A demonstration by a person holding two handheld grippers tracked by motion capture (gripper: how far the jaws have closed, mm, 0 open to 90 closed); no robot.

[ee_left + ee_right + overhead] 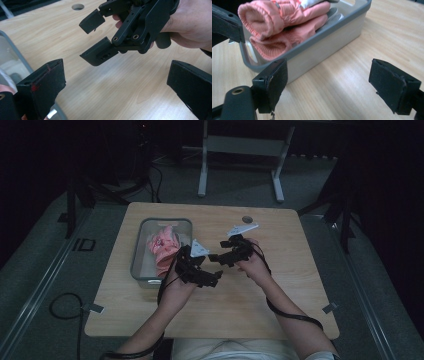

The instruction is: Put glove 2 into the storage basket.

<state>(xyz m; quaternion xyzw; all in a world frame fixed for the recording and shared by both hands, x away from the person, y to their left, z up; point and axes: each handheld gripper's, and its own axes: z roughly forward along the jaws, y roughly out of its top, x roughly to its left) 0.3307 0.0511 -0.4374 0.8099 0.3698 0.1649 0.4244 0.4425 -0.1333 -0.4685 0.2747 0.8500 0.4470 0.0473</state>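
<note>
Pink garment (284,22) in grey bin (332,40) is partly cut off; both grippers gape empty.

one grey bin (145,270), one pink garment (164,247) in it, two tongs, one wooden table (280,285).

Your grippers: left gripper (216,279) black with red smears on one pad, right gripper (214,259) black, pink ribbed-cuff garment (284,25), grey-rimmed translucent bin (332,42), light woodgrain table (280,290).
</note>
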